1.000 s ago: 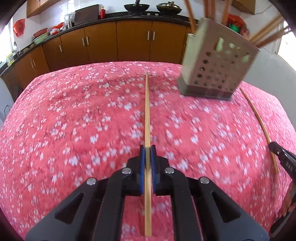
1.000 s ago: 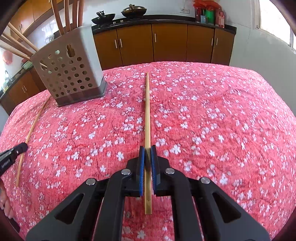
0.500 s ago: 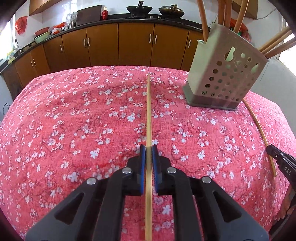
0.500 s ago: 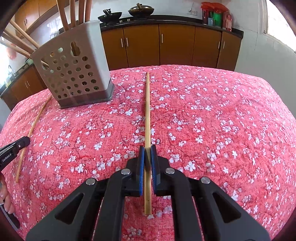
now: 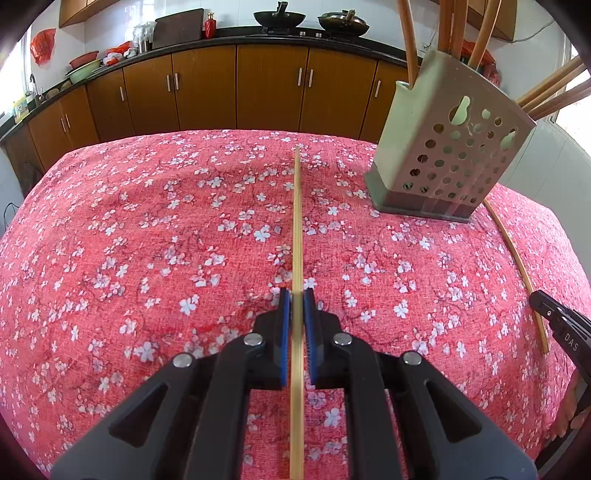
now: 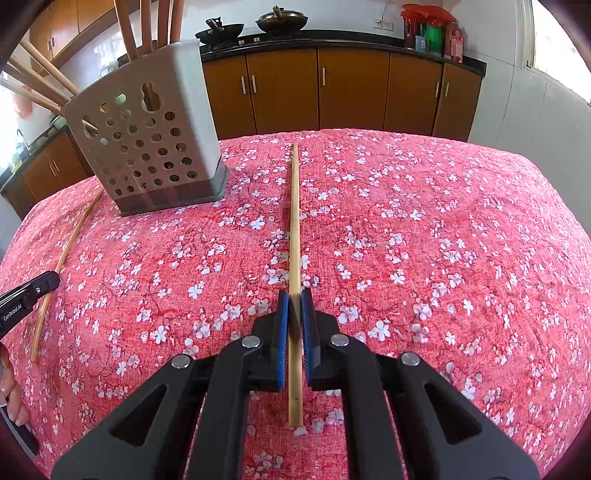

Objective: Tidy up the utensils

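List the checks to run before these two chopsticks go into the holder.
1. Left tool shut on its chopstick: ok.
2. Right tool shut on the second chopstick: ok.
3. Holder upright on the cloth: ok.
4. Holder lies ahead, between the two tools: ok.
5. Free space inside the holder, where several sticks already stand: cannot tell.
6. Both chopsticks lifted off the cloth: cannot tell.

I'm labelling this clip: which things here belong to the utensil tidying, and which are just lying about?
Job: left gripper, left chopstick, right gripper, right chopstick, utensil holder.
Lying about: wok, red bottle, cabinets.
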A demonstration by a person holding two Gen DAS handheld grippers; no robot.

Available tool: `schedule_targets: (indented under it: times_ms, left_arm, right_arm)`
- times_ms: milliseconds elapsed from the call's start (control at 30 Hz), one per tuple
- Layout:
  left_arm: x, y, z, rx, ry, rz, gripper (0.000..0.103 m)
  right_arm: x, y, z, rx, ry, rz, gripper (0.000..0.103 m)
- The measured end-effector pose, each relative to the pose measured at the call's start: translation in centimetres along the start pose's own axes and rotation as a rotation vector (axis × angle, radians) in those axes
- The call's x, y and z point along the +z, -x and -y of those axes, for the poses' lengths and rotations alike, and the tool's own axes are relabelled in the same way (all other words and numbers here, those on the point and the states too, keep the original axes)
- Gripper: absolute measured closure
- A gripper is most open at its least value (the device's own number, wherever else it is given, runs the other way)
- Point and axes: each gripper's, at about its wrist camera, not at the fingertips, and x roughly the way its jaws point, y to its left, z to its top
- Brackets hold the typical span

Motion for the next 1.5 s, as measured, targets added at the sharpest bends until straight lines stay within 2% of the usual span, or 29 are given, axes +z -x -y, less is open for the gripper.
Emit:
schedule_targets:
  times_ms: [233,433,1000,1267,1500]
  left_arm:
    - [0.0,0.0,0.0,0.0,0.001,0.0,0.092]
    - [-0.5,0.3,1.4,0.035,-0.064,-0.004,0.091]
    - [-2.5,1.9,1.6,0.024,-0.109,0.003,0.095]
    - [-3.4,2.5,0.8,0.023,-0.096,-0.01,0.095]
    - [-2.2,5.3,0.5,0.004,-0.089,0.056,0.095]
  right_arm:
    - [0.0,0.0,0.0,0.0,0.0,0.0,0.095]
    - [-0.1,0.1,0.0,0.0,0.0,0.0,0.095]
    - [-0.6,1.3,0.2,0.003,-0.009,0.02,0.095]
    - [-1.3,2.0,1.0,-0.005,-0.029,0.022,0.095]
    - [-0.1,4.9,1.0,0.0,-0.023,0.114,0.095]
